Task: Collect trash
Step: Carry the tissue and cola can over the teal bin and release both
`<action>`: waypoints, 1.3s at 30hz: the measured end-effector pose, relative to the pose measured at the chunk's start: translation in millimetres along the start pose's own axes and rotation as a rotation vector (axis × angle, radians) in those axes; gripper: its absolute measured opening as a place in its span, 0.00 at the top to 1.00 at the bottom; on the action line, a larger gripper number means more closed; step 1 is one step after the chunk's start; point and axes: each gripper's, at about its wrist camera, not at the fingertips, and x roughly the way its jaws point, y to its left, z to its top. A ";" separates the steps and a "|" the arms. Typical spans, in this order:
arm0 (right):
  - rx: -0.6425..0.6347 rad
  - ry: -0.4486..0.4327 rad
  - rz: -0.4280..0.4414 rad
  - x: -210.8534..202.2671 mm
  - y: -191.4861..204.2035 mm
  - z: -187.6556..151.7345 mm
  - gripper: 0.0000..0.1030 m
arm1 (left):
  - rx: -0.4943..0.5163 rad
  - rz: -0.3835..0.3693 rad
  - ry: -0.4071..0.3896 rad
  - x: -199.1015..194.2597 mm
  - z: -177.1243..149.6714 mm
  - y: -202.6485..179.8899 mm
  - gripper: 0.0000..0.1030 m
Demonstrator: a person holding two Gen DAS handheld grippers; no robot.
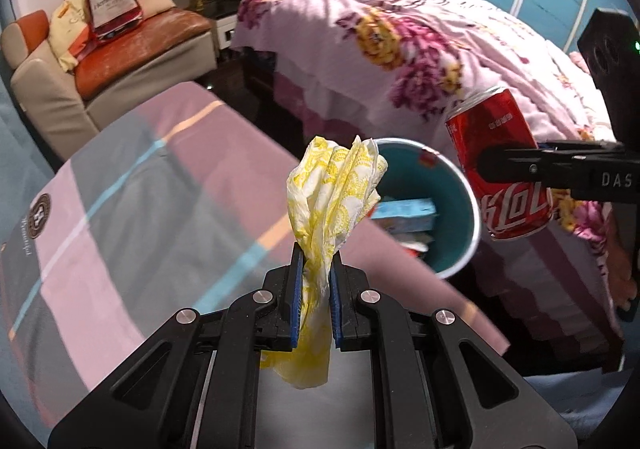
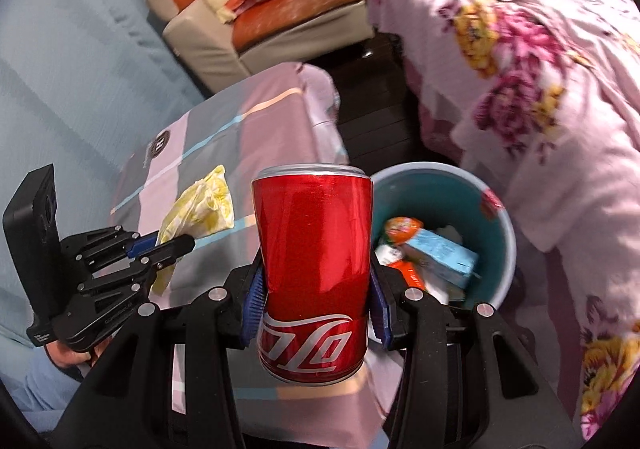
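Observation:
My left gripper [image 1: 316, 261] is shut on a crumpled yellow-and-white wrapper [image 1: 336, 189], held above the table edge, just short of a teal trash bin [image 1: 460, 185]. My right gripper [image 2: 316, 281] is shut on a red Coca-Cola can [image 2: 314, 249], held upside down beside the bin [image 2: 496, 217]. In the left wrist view the can [image 1: 500, 161] hangs right of the bin. In the right wrist view the left gripper [image 2: 172, 245] and wrapper [image 2: 200, 205] are to the left. The bin holds a blue carton [image 2: 444, 253] and other wrappers.
A table with a pink, grey and blue checked cloth [image 1: 140, 201] lies under the left gripper. A bed with a floral blanket [image 1: 400, 33] stands behind the bin. A sofa [image 1: 120, 49] with a red bag sits at the back left.

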 end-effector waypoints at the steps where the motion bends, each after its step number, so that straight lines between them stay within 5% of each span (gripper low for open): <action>1: 0.011 -0.010 -0.001 -4.2 -6.6 -2.7 0.59 | -0.001 -0.007 -0.001 1.1 1.9 -6.9 0.88; 20: 0.219 -0.073 -0.033 -33.1 -114.4 -36.5 0.59 | 0.014 -0.068 0.070 59.0 32.0 -90.7 0.88; 39: 0.283 -0.015 -0.067 -2.0 -136.4 -16.8 0.59 | -0.006 -0.065 0.111 111.3 62.7 -80.9 0.87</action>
